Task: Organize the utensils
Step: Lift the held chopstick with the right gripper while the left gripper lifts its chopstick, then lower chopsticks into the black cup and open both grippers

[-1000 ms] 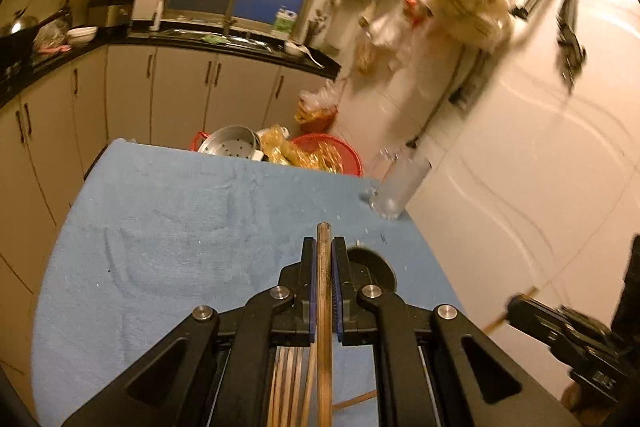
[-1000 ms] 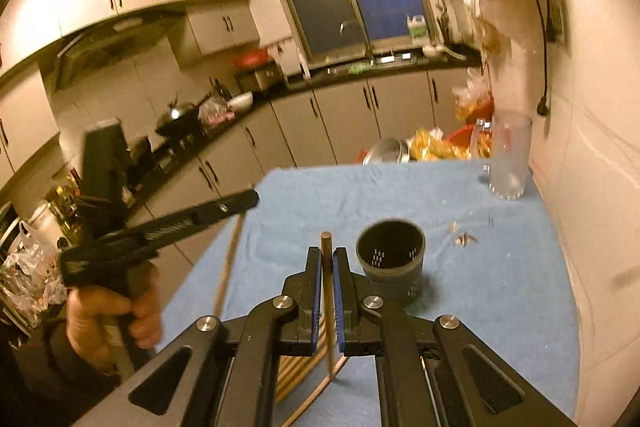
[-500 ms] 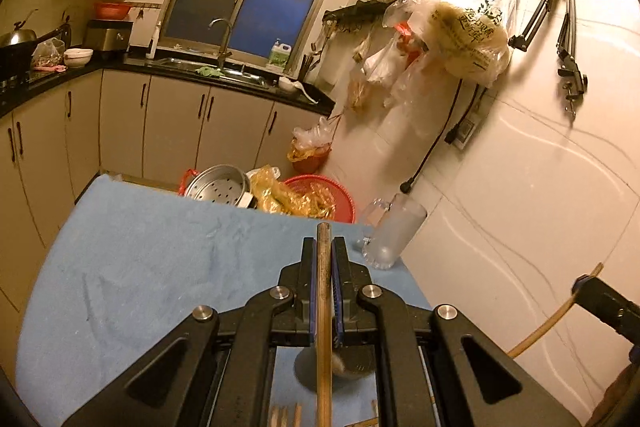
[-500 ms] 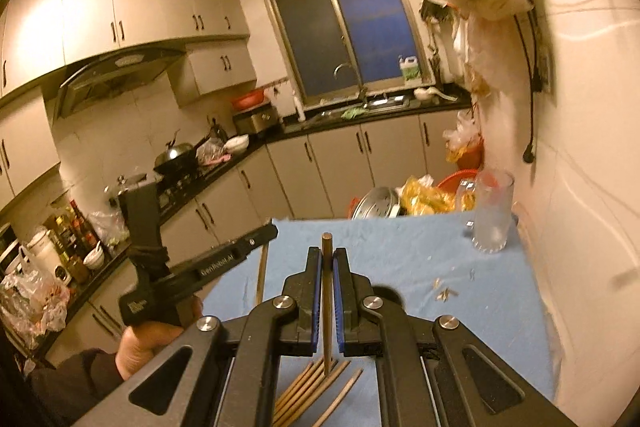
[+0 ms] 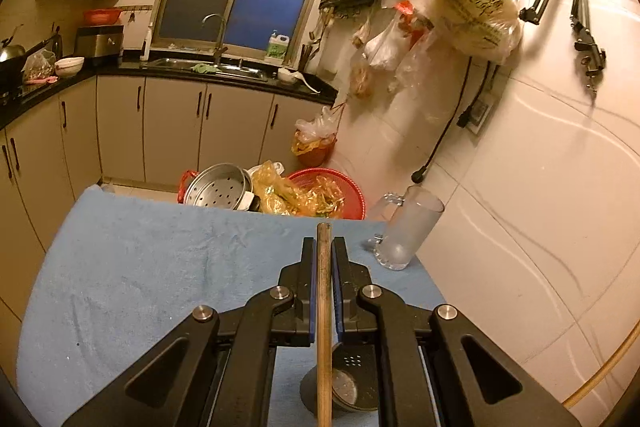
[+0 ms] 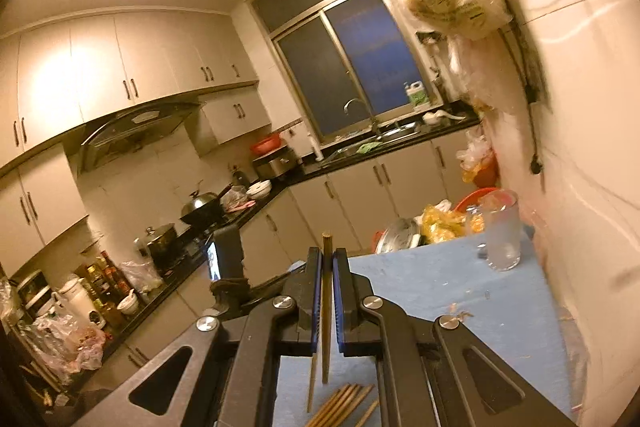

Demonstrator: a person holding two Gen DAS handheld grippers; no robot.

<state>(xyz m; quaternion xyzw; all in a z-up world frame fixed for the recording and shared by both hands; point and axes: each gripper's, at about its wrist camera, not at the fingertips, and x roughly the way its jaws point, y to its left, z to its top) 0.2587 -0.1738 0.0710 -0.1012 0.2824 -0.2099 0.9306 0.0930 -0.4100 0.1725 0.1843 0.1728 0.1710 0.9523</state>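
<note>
Above the blue-clothed table [image 5: 132, 267], each gripper [image 5: 324, 251] [image 6: 327, 261] clamps one chopstick [image 5: 324, 307] [image 6: 326, 307]; the left view alone shows the dark holder [image 5: 352, 383] below, the right alone the loose chopsticks [image 6: 344, 405] near the front edge.

Left gripper [image 5: 324, 259] — jaws nearly closed, pads clamped on a single chopstick [image 5: 324, 307], pointing somewhat downward. Right gripper [image 6: 327, 269] — jaws closed on another chopstick [image 6: 326, 307], pointing only slightly below level, rolled to one side.

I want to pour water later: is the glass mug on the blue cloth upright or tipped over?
Upright. The glass mug stands on its base on the blue cloth, open rim upward.
</note>
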